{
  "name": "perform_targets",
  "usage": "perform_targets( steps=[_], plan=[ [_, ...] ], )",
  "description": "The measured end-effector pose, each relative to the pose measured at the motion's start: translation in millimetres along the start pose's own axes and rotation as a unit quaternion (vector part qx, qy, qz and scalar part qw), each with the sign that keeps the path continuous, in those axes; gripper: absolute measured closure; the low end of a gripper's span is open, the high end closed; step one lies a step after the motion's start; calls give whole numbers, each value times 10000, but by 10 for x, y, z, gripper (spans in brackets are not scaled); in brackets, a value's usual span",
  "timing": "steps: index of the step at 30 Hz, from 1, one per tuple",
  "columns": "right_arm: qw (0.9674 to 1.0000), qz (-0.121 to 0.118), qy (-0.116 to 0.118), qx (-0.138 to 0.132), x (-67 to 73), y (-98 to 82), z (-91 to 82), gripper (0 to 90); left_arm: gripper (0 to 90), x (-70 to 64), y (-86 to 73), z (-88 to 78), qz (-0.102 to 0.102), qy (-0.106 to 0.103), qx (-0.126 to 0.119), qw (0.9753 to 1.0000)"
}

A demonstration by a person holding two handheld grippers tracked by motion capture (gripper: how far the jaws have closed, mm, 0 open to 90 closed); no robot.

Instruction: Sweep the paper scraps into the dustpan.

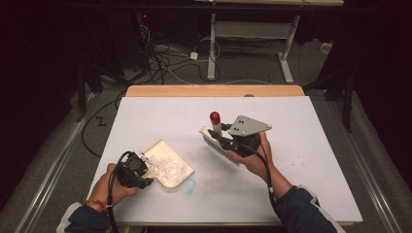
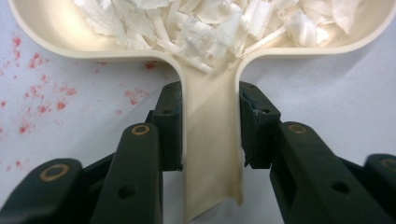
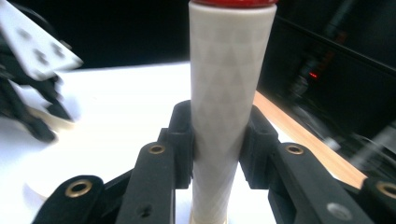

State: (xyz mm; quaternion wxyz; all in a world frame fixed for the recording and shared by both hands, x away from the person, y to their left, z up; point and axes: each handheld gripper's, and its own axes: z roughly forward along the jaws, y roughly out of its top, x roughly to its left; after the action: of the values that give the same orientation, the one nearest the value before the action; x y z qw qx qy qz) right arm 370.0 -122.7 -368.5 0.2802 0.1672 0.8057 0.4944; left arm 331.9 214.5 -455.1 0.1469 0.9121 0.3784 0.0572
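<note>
White tabletop is filling the middle of the high view, with dark floor and cables lying beyond its far edge. At lower left of that frame, the left gripper is clamping the handle of a cream dustpan, which is resting flat on the sheet with white shreds heaped in its bowl. In the left gripper view the pads are pressing both sides of the handle, and red specks are dotting the sheet at left. Right of centre, the right gripper is holding a brush by its pale handle (red cap at the top), raised off the table and tilted. In the right gripper view both pads are squeezing the handle.

To sweep well, I judge the pan should be staying pressed flat, lip down, while the brush is coming in low with short strokes toward its mouth, so shreds are not flicking over the rim.

Bristles are hard to make out from above, the pan's lip is cut off in the left gripper view, and any loose shreds on the white sheet are too faint to tell.
</note>
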Motion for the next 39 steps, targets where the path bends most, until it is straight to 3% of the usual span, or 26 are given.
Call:
perform_targets(
  steps=[2,5,11,15,17,20,22,28,35,39],
  plan=[
    [9996,-101,-217,140,-21,-47,-49,703,635,-15,3,3,2,4,-3,10000],
    [9988,1,-371,310,-68,-128,-116,704,635,-33,21,4,62,16,23,10000],
    [9953,-23,-765,587,-100,-216,-142,704,636,-83,51,10,108,62,58,9999],
    [9973,65,-463,564,-16,-225,-48,703,636,-139,85,20,195,34,73,9998],
    [9974,-41,-427,575,82,-210,17,701,637,-185,126,32,222,67,105,9997],
    [9987,-31,-214,471,222,-184,97,701,636,-234,180,50,241,-38,58,9997],
    [9993,-7,-124,358,322,-161,125,700,636,-279,207,62,257,18,78,9996],
    [9989,436,174,-88,538,-51,219,703,636,-367,277,76,245,9,87,9997],
    [9977,202,602,-250,843,151,367,703,636,-382,307,86,276,-28,101,9996],
    [9961,121,824,-301,943,247,381,704,636,-389,310,91,205,-18,23,9998]
  ],
)
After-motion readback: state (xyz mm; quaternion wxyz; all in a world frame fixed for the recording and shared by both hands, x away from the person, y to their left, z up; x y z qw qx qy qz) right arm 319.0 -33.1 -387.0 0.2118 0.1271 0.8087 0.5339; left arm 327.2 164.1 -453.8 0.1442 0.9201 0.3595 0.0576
